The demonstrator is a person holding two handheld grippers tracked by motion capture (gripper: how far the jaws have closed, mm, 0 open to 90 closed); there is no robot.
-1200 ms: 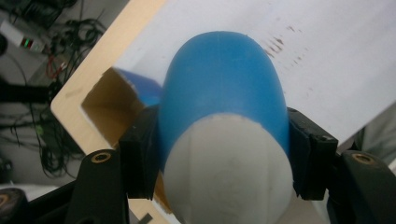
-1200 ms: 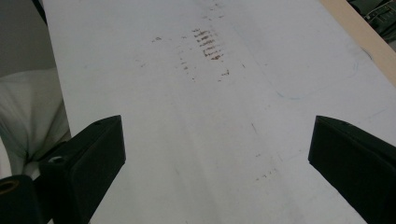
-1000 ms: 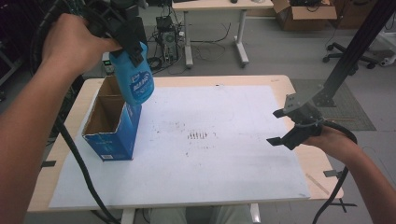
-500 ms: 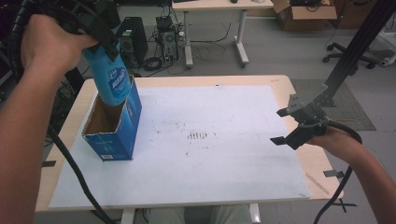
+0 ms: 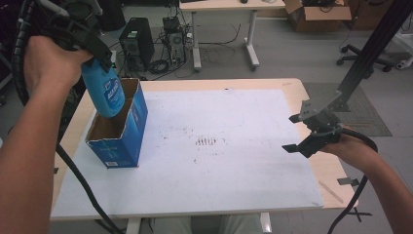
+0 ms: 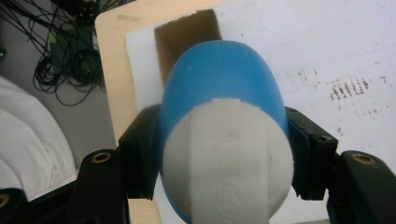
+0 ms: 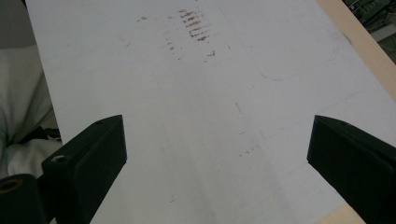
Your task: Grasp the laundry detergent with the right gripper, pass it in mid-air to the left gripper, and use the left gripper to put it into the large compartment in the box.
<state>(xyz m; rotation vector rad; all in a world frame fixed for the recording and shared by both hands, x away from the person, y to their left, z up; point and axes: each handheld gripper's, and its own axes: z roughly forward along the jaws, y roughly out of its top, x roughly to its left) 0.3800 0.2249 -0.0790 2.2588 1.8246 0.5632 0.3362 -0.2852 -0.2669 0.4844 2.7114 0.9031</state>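
Note:
A blue bottle (image 5: pixel 104 93) with a white cap (image 6: pixel 229 163) hangs upright in my left gripper (image 5: pixel 92 51), whose jaws are shut on its neck. The bottle's lower end sits in the mouth of an open blue cardboard box (image 5: pixel 119 141) at the table's left. In the left gripper view the blue bottle (image 6: pixel 222 79) covers most of the box opening (image 6: pixel 187 32) below it. My right gripper (image 5: pixel 298 132) hovers open over the right side of the white sheet (image 5: pixel 219 161), with nothing between its jaws (image 7: pixel 215 154).
The white sheet (image 7: pixel 187 116) has brown smudges (image 5: pixel 207 142) near its middle. The wooden table edge (image 5: pixel 336 180) shows at the right. Beyond the table stand a computer tower (image 5: pixel 131 36), cables, another desk and a black stand (image 5: pixel 365 53).
My left gripper has carried the bottle left and down, from above the box's far end into its opening. The right gripper has barely shifted.

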